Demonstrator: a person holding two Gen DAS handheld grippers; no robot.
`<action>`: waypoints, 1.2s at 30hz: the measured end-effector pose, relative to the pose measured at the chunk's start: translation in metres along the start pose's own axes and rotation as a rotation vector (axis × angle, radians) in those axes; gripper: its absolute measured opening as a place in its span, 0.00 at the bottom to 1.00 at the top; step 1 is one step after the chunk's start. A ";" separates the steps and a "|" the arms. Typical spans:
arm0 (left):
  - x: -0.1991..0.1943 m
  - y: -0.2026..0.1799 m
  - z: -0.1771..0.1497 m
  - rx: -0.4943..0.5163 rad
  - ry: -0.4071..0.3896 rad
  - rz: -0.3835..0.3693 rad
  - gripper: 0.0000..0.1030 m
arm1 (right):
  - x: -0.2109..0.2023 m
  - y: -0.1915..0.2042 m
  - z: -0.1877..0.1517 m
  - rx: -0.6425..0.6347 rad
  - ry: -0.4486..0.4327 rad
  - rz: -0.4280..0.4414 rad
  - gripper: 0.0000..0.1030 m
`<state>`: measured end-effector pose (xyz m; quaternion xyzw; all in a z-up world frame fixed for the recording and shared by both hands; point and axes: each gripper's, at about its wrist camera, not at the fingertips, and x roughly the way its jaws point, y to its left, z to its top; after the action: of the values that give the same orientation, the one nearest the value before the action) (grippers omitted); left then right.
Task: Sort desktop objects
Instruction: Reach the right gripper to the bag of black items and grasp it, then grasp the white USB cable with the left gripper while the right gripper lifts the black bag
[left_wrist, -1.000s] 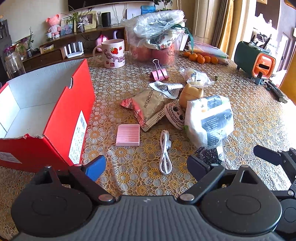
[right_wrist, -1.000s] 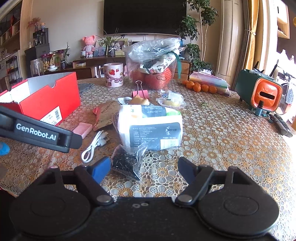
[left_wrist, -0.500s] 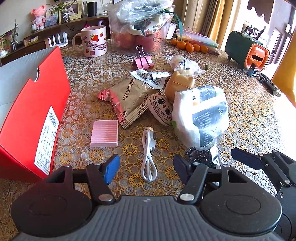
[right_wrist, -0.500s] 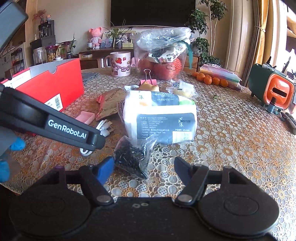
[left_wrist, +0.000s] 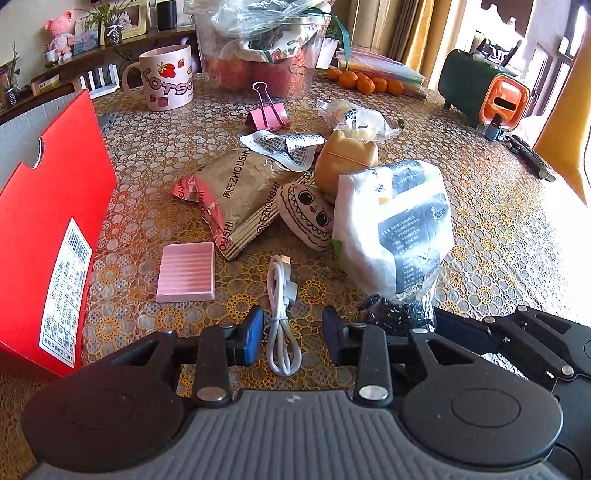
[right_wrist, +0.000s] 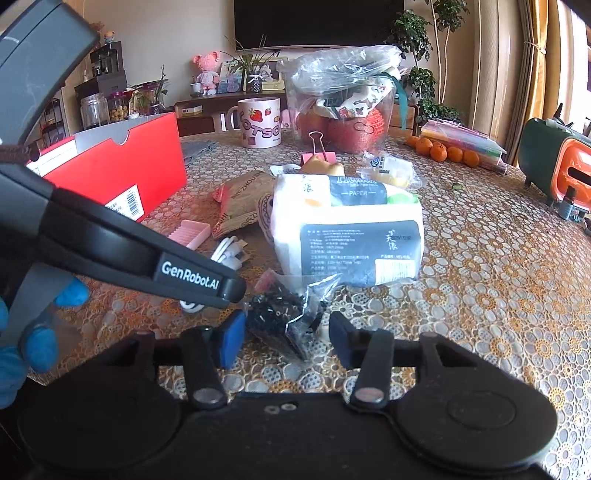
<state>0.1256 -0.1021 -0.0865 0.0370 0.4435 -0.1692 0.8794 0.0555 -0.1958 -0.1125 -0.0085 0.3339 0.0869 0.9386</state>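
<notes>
Jaws of both grippers have just been narrowing yet stand apart: left gripper (left_wrist: 291, 334) straddles the white cable (left_wrist: 282, 314), right gripper (right_wrist: 286, 341) the screw bag (right_wrist: 286, 317) beside it; each should close squarely on its item before lifting.

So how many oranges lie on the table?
5 visible, in a row at the far right, beside the coloured folders. More may be hidden.

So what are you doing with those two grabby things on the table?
A person is sorting the clutter on the table, a gripper in each hand. The left gripper has been closing around the coiled white cable, with gaps still showing on both sides. The right gripper has been closing on the little bag of black screws; it is not yet squeezed. The red box stands open nearby.
</notes>
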 end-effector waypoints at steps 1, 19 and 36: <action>0.001 0.000 0.001 0.001 0.001 0.000 0.33 | 0.001 0.000 0.000 -0.004 -0.001 0.004 0.44; 0.006 0.002 0.007 0.039 0.008 0.022 0.13 | -0.012 -0.016 0.000 0.044 0.002 0.016 0.31; -0.019 0.006 0.003 0.002 -0.033 0.015 0.11 | -0.035 -0.018 0.005 0.025 -0.020 -0.040 0.30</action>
<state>0.1194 -0.0922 -0.0708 0.0384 0.4284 -0.1638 0.8878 0.0348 -0.2191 -0.0876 -0.0026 0.3252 0.0640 0.9435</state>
